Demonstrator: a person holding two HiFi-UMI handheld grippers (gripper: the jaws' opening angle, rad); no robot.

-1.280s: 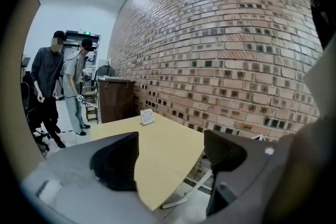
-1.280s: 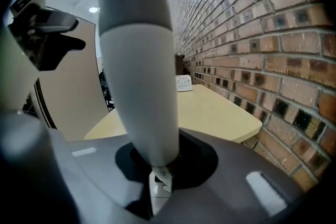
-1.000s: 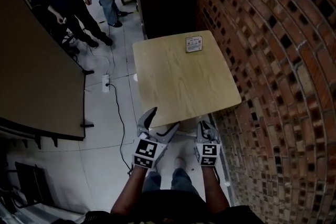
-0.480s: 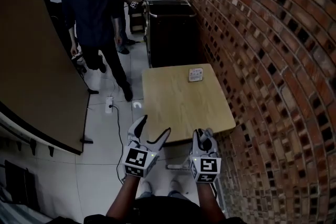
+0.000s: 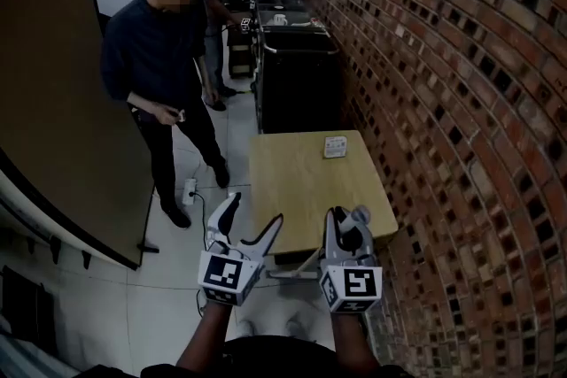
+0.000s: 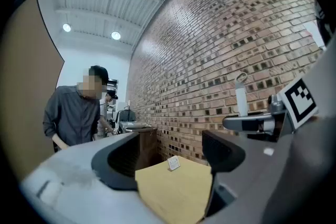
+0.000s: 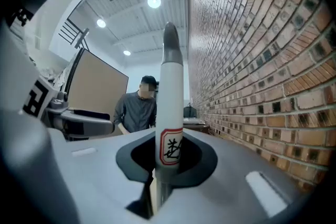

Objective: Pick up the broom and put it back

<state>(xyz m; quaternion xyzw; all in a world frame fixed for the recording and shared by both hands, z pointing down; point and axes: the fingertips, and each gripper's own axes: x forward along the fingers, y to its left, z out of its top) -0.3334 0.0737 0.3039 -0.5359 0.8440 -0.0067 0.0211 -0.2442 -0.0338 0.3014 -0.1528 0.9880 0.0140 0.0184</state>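
Note:
The broom's white handle [image 7: 170, 107] stands upright between the jaws of my right gripper [image 7: 168, 165], which is shut on it just below a red-edged label. In the head view only the handle's grey top [image 5: 359, 214] shows above the right gripper [image 5: 344, 230]; the rest of the broom is hidden. My left gripper [image 5: 254, 210] is held level to the left of it, jaws closing with nothing between them. In the left gripper view the left gripper [image 6: 173, 157] frames only the table, and the handle [image 6: 240, 97] shows at the right.
A light wooden table [image 5: 301, 181] with a small card [image 5: 335, 146] stands ahead against the brick wall [image 5: 443, 102]. Black carts [image 5: 297, 75] stand behind it. A person [image 5: 164, 75] stands at the left by a brown board [image 5: 53, 102]. A power strip [image 5: 189, 188] lies on the floor.
Both grippers have risen, the right one with the broom handle in it. The left jaws have narrowed. The person in the dark shirt has walked closer.

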